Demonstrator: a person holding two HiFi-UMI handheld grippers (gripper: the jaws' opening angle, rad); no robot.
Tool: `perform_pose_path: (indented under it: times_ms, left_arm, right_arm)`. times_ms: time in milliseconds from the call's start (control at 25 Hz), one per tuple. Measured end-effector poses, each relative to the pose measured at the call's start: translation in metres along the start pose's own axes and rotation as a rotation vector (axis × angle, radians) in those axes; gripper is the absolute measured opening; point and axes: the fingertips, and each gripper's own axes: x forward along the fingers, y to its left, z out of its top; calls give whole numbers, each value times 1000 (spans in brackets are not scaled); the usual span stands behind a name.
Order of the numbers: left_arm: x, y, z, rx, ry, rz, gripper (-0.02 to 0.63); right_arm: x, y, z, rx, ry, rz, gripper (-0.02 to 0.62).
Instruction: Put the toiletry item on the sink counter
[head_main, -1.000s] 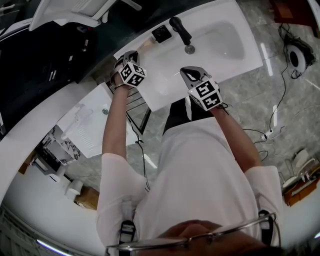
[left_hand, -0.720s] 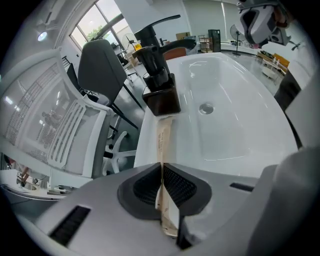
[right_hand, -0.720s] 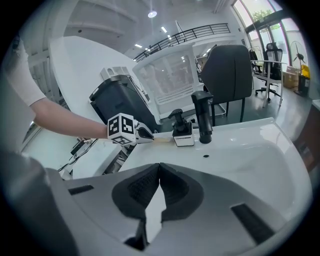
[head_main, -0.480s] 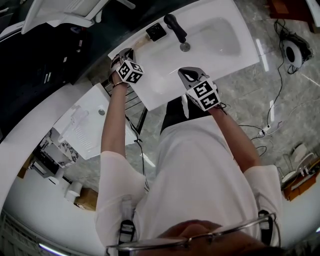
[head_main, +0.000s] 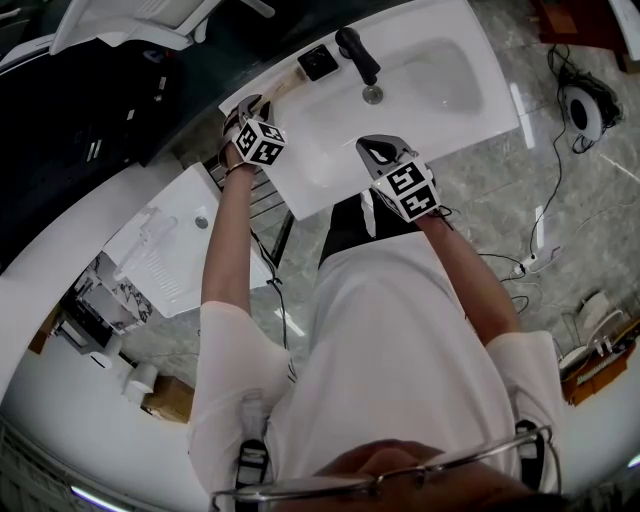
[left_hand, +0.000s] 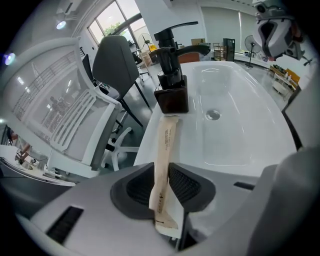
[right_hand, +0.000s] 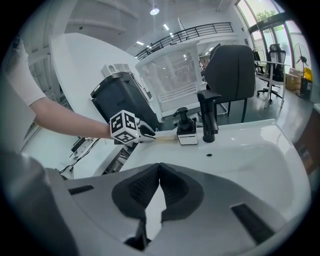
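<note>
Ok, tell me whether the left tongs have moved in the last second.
No, not noticeably. The left tongs, shut on the toiletry packet, sit as close to the black dispenser as before; only the whole view shifts slightly.

The head view looks steeply down from above the person onto the whole white sink (head_main: 330, 160). Each gripper view sits low, close behind its own jaws. The left faces the black faucet (left_hand: 170, 50) just ahead, and the right sees the same faucet farther ahead, across the basin.
</note>
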Motion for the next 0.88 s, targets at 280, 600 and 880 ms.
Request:
perform_pose_path:
  times_ms: [280, 600, 880]
  left_arm:
    - [-8, 2, -5, -48, -6, 3, 92]
    - [-19, 6, -7, -91, -33, 12, 97]
    - [-37, 12, -7, -117, -58, 39, 97]
  right_arm:
    - [0, 6, 4, -10, -10, -5, 6]
    - [-6, 10, 15, -39, -2, -20, 6]
    - [-13, 13, 30, -82, -10, -32, 6]
